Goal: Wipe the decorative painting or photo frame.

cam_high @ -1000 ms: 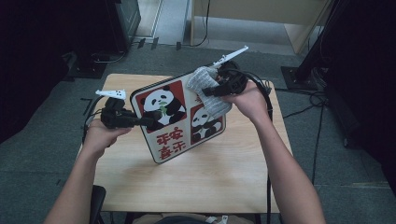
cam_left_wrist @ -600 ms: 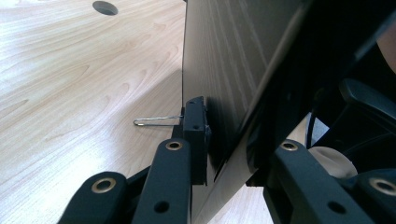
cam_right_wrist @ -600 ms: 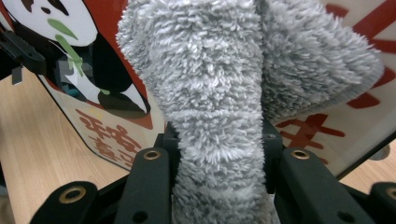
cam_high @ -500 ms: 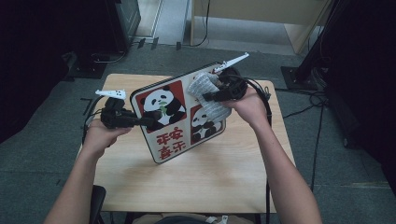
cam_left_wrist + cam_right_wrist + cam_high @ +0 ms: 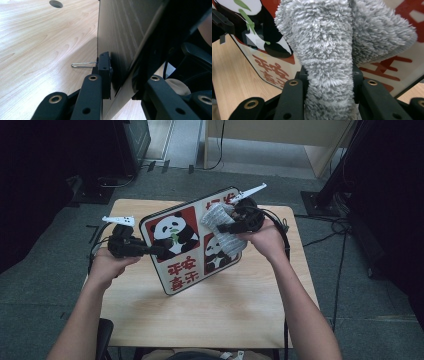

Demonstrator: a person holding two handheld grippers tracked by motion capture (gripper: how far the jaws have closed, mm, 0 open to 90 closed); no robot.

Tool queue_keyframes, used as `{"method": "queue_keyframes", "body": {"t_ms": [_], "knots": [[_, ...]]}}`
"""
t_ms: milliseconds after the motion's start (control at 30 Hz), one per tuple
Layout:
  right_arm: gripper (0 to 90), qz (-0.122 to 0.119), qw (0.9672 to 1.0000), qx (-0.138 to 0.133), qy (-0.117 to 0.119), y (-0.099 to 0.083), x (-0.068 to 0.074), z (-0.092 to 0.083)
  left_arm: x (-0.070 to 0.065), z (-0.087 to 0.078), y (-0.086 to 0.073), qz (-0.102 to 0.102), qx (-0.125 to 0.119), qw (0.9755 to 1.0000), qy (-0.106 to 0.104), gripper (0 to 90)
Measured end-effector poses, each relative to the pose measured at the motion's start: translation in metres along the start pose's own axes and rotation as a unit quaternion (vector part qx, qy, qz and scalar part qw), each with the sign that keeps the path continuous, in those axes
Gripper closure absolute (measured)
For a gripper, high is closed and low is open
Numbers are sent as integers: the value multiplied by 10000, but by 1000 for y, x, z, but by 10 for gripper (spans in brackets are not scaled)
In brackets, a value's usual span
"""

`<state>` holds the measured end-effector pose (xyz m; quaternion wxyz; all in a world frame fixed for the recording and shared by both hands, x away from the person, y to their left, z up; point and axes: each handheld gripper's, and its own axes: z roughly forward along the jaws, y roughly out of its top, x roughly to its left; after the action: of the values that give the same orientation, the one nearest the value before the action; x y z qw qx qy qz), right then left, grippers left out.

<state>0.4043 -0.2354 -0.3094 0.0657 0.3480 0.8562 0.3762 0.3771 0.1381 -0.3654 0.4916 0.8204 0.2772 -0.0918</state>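
Both your grippers grasp: left gripper [image 5: 159, 251] clamps the panda board [image 5: 187, 265] at nine o'clock, right gripper [image 5: 224, 226] pinches the grey cloth [image 5: 329, 50] at two.

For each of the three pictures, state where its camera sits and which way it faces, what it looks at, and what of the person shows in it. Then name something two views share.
High view: above the person's side, facing forward and down on the wooden table; both forearms, left gripper, right gripper.
Left gripper view: on that gripper, looking along its jaws clamped on the panda board's edge.
Right gripper view: on that gripper, facing the grey cloth between its jaws, against the board's front.
Shared: the board and table appear in all three.
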Motion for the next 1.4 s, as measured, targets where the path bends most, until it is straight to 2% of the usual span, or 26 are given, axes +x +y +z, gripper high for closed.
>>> {"method": "queue_keyframes", "body": {"t_ms": [433,833,1100,1400], "knots": [[671,54,10000,55,60,-14,-2,9,0,0,0,6,8,10000,-8,764],[670,199,9996,61,178,-31,-6,19,1,0,0,13,1,10000,-15,764],[669,158,9997,42,164,-42,-5,22,1,0,0,19,4,10000,-7,765],[669,306,9992,81,223,-60,-8,32,1,0,0,21,0,10000,-5,766]]}}
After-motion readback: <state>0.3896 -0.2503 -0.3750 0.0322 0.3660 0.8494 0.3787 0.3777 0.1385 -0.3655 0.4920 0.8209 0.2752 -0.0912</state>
